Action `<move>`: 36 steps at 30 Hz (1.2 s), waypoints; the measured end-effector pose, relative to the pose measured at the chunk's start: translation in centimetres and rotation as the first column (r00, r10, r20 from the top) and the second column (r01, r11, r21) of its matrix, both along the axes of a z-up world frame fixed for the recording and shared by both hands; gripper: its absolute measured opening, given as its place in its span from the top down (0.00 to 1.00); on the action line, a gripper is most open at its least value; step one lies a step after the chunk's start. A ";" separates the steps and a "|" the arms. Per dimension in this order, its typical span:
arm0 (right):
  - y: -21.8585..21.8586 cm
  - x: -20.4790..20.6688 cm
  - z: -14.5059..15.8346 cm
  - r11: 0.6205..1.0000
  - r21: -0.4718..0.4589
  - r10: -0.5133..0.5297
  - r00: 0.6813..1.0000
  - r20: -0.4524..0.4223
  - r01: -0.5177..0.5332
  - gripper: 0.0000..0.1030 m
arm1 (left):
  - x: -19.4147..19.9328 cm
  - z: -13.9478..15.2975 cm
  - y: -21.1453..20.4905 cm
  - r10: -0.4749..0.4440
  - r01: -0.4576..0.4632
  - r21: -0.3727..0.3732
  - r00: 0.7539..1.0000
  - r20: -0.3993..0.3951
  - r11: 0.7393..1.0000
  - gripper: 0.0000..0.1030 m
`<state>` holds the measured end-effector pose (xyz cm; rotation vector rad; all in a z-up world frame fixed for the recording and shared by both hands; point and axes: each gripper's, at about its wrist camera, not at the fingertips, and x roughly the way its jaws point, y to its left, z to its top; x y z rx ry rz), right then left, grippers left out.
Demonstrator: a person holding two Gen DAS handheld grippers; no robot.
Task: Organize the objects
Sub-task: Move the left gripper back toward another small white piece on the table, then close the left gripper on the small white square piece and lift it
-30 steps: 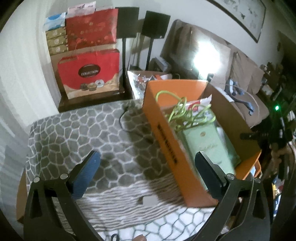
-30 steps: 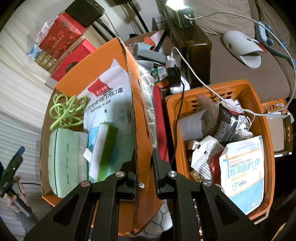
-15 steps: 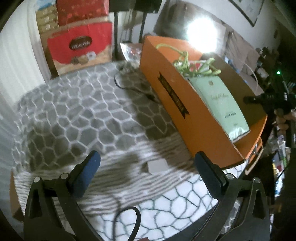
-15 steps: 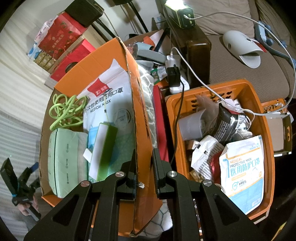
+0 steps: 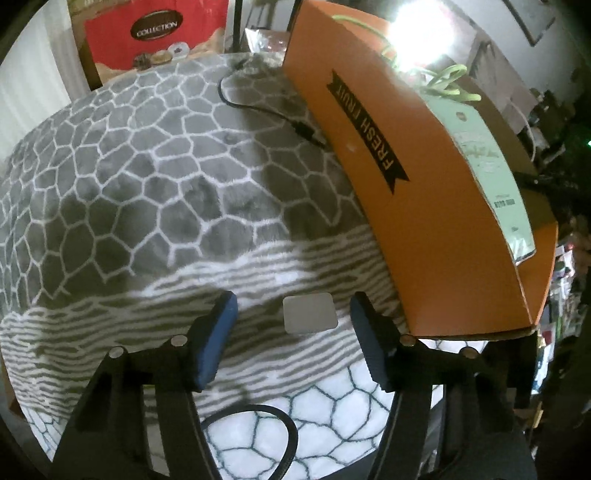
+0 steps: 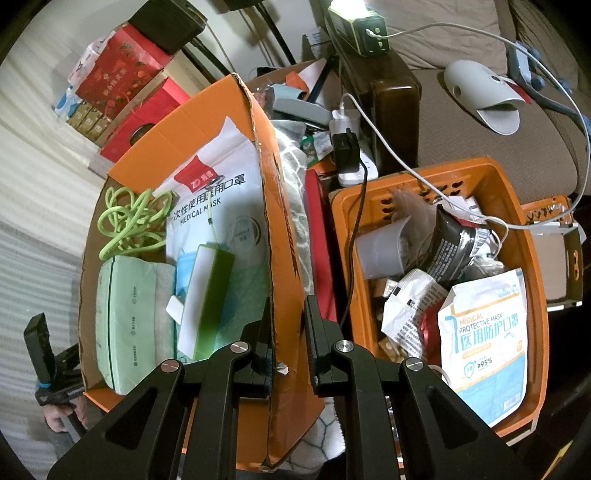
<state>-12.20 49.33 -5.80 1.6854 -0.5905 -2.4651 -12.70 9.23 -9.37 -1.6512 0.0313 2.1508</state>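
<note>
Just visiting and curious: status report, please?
Right gripper clamps orange box wall. Left gripper closing around small grey card, untouched. Nothing blocking.

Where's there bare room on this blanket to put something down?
The gray blanket lies bare between the red gift box and the orange cardboard box, apart from a black cable and a small white square. The cardboard box and orange basket are crowded.

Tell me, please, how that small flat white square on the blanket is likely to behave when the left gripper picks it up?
The white square looks thin and light, so it should lift easily. Lying flat on the soft blanket, it may sink or slide rather than roll. The left gripper is closing around it without touching; its low edges may be hard to pinch.
</note>
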 end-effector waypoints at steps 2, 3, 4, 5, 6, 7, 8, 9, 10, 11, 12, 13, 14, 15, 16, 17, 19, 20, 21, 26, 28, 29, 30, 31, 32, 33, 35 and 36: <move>0.0 0.0 0.0 1.000 0.000 0.000 1.000 0.000 0.000 0.88 | 0.1 0.0 0.1 -0.002 0.002 -0.002 1.000 0.001 1.000 0.49; 0.0 0.0 0.0 1.000 -0.001 -0.001 1.000 0.000 0.001 0.88 | 0.1 0.0 0.2 -0.004 0.004 -0.005 1.000 0.002 1.000 0.53; 0.0 0.0 0.0 1.000 -0.001 -0.001 1.000 0.000 0.001 0.88 | 0.3 0.1 0.2 -0.009 0.009 -0.010 1.000 0.001 1.000 0.57; 0.0 0.0 0.0 1.000 0.000 0.000 1.000 0.000 0.000 0.88 | 0.3 0.1 0.3 -0.011 0.011 -0.013 1.000 0.000 1.000 0.58; 0.0 0.0 0.0 1.000 0.000 0.000 1.000 0.000 0.000 0.88 | 0.5 0.1 0.3 -0.015 0.015 -0.017 1.000 0.000 1.000 0.62; 0.0 0.0 0.0 1.000 -0.001 -0.001 1.000 0.000 0.001 0.88 | 0.5 0.0 0.4 -0.016 0.016 -0.018 1.000 -0.001 1.000 0.66; 0.0 0.0 0.0 1.000 0.000 -0.001 1.000 0.000 0.001 0.88 | 0.6 0.0 0.4 -0.017 0.017 -0.018 1.000 0.000 1.000 0.67; 0.0 0.0 0.0 1.000 0.000 0.000 1.000 0.000 0.000 0.88 | 0.6 0.1 0.4 -0.014 0.014 -0.015 1.000 0.000 1.000 0.74; 0.0 0.0 0.0 1.000 0.000 0.000 1.000 0.000 0.000 0.88 | 0.7 0.0 0.4 -0.011 0.011 -0.007 1.000 0.004 1.000 0.76; 0.0 0.0 0.0 1.000 0.001 0.000 1.000 0.001 0.000 0.88 | 0.7 0.1 0.3 -0.003 0.003 0.004 1.000 0.010 1.000 0.76; 0.0 0.0 0.0 1.000 0.001 0.000 1.000 0.000 0.000 0.88 | 0.4 0.1 0.3 0.004 -0.004 0.013 1.000 0.015 1.000 0.76; 0.0 0.0 0.0 1.000 0.000 0.000 1.000 0.000 0.000 0.88 | 0.4 0.2 0.1 0.013 -0.014 0.030 1.000 0.023 0.999 0.76; 0.0 0.0 0.0 1.000 0.000 0.000 1.000 0.000 0.000 0.88 | 0.4 0.4 0.0 0.021 -0.023 0.047 0.999 0.028 0.999 0.76; 0.0 0.0 0.0 1.000 0.000 0.000 1.000 0.000 0.000 0.88 | 0.3 0.6 -0.2 0.027 -0.029 0.064 0.999 0.033 0.998 0.76; 0.0 0.0 0.0 1.000 -0.001 0.000 1.000 0.000 0.000 0.88 | 0.3 1.0 -0.4 0.036 -0.039 0.087 0.999 0.036 0.995 0.76; 0.0 0.0 0.0 1.000 0.000 0.000 1.000 0.000 0.000 0.88 | 0.3 1.3 -0.6 0.041 -0.044 0.098 0.999 0.034 0.994 0.76; 0.0 0.0 0.0 1.000 0.000 0.000 1.000 0.000 0.000 0.88 | 0.3 2.3 -0.8 0.052 -0.054 0.120 0.998 0.019 0.991 0.76; 0.0 0.0 0.0 1.000 0.000 0.000 1.000 0.000 0.000 0.88 | 0.0 2.6 -1.0 0.058 -0.059 0.127 0.998 0.012 0.990 0.76; 0.0 0.0 0.0 1.000 0.000 0.000 1.000 0.000 0.000 0.88 | -0.3 3.2 -1.3 0.062 -0.062 0.136 0.998 0.005 0.989 0.76; 0.0 0.0 0.0 1.000 -0.001 0.000 1.000 0.000 0.000 0.88 | -1.9 5.9 -1.6 0.082 -0.076 0.181 0.996 -0.029 0.981 0.76; 0.0 0.0 0.0 1.000 -0.001 0.000 1.000 0.000 0.000 0.88 | -2.4 6.7 -1.6 0.086 -0.077 0.193 0.995 -0.041 0.978 0.76; 0.0 0.0 0.0 1.000 0.000 0.000 1.000 0.000 0.000 0.88 | -2.5 7.3 -1.5 0.087 -0.075 0.199 0.995 -0.048 0.977 0.76; 0.0 0.0 0.0 1.000 0.000 0.000 1.000 0.000 0.000 0.88 | -2.5 7.6 -1.4 0.086 -0.074 0.202 0.995 -0.054 0.977 0.76; 0.0 0.0 0.0 1.000 0.000 0.000 1.000 0.000 0.000 0.88 | -2.7 8.0 -1.2 0.084 -0.070 0.205 0.995 -0.061 0.976 0.76; 0.0 0.0 0.0 1.000 0.000 0.000 1.000 0.000 0.000 0.88 | -2.8 8.3 -0.9 0.082 -0.066 0.207 0.994 -0.068 0.976 0.76; 0.0 0.0 0.0 1.000 0.000 0.000 1.000 0.000 0.000 0.88 | -2.9 8.7 -0.6 0.078 -0.061 0.210 0.994 -0.073 0.976 0.76; 0.0 0.0 0.0 1.000 -0.001 -0.001 1.000 0.000 0.001 0.88 | -3.0 9.5 0.2 0.067 -0.048 0.212 0.994 -0.086 0.976 0.76; 0.0 0.0 0.0 1.000 -0.001 -0.001 1.000 0.000 0.001 0.88 | -3.0 9.6 0.5 0.064 -0.043 0.212 0.994 -0.091 0.976 0.76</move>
